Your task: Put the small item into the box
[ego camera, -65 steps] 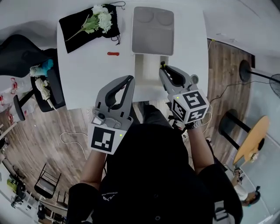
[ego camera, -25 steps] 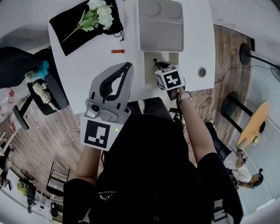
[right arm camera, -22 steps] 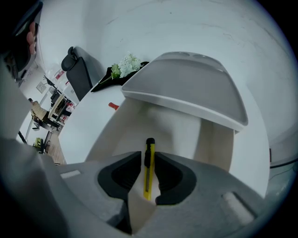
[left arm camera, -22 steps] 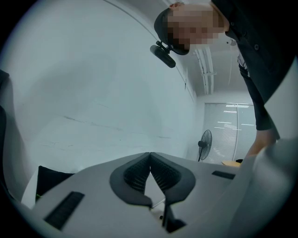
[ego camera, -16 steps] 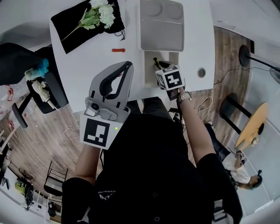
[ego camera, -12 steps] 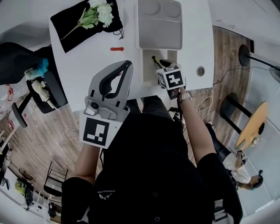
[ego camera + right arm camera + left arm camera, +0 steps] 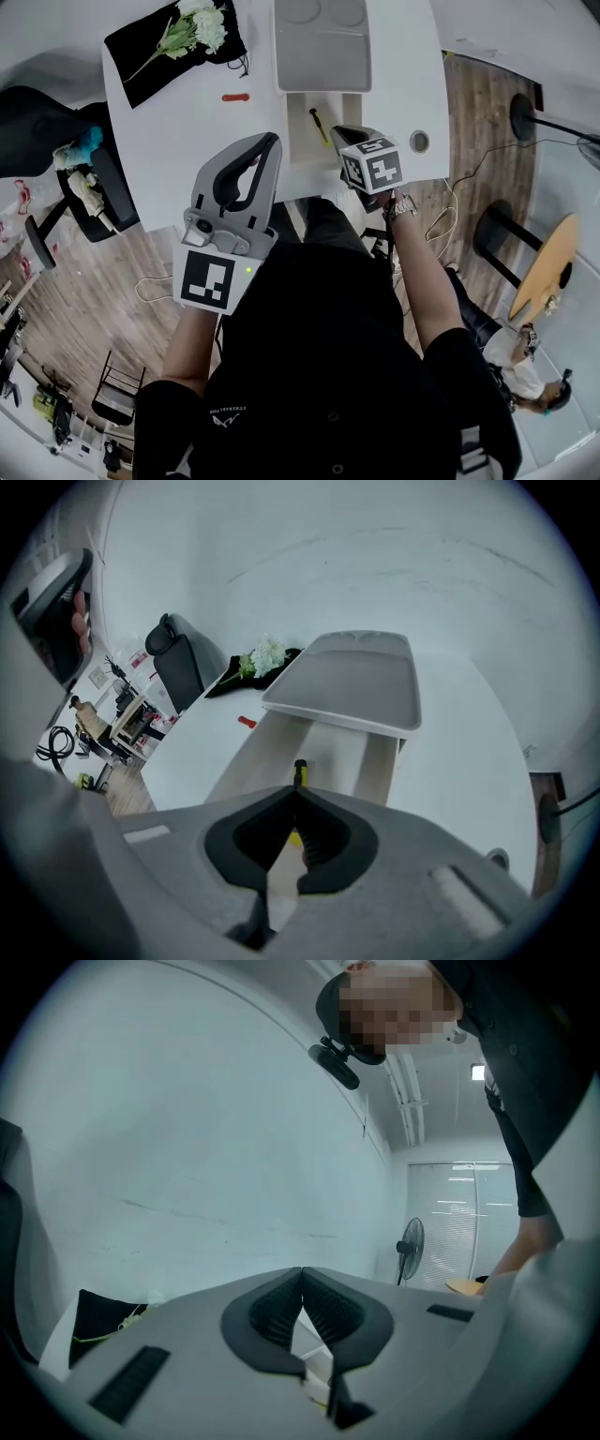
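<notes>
While the person leans over a white table, the left gripper is nearest, raised well off the table with its tips pointing away. Its own view shows the left gripper with jaws pressed together at the tips, nothing between them, and only a pale wall beyond. The right gripper sits lower, at the near right corner of the box. In its own view the right gripper also has its jaws meeting at the tips and is empty. Just past those tips, the item lies on the floor of the box. The head view shows the item as a thin stick, yellow in the body with a black end, lying at a slant and apart from the gripper. It looks light and stiff, and likely to roll or slip. The yellow middle, pinched across its width, seems the safest place to take hold of it. Behind the box, the grey lid stands open. Further left, a red piece lies on the table. At the far left corner, white flowers rest on a black cloth.
</notes>
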Demonstrator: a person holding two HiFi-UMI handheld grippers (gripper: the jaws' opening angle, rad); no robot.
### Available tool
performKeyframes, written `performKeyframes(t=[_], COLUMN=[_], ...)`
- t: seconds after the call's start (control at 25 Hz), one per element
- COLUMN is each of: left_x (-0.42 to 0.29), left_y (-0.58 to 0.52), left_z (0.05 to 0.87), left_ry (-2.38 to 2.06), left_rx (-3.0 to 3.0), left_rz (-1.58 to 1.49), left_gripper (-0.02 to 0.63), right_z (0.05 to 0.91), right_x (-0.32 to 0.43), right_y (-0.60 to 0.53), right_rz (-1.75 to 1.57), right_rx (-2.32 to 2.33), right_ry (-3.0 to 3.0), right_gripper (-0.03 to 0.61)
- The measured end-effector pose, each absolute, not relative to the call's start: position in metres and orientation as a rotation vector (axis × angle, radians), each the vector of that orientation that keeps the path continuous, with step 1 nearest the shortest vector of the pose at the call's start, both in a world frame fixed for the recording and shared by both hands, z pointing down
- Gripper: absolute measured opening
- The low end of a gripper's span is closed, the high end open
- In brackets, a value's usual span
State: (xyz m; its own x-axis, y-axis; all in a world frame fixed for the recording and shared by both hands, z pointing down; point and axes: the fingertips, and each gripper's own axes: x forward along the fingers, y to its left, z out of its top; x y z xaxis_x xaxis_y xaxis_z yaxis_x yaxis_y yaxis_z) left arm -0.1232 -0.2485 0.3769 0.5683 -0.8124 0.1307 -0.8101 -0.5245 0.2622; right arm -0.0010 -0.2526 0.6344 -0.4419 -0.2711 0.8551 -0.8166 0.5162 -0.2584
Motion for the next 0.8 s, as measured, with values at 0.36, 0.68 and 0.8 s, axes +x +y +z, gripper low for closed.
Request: performKeyframes(t=[0.36,0.68,0.8], left_x=[-0.094,-0.076,-0.069], left_y=[-0.212,-0.186,-0.178], left_z=[0.37,0.362,0.358], left_ry=[-1.403,-1.484,-1.509], left_rx=[2.505,2.514,2.524], left_rz=[-0.015,-0.017,-0.031], left_gripper=[0.005,0.005,0.005], right_z=[0.584,0.53,0.507], right_x=[0.011,0.028,0.035], right_y=[-0.235,-0.221,-0.216], right_rz=[0.905,0.846,0.81], right_rx=[0.886,0.893,0.905], right_ry=[-2.133,-2.273,-2.329], right_gripper=[0.005,0.005,0.005])
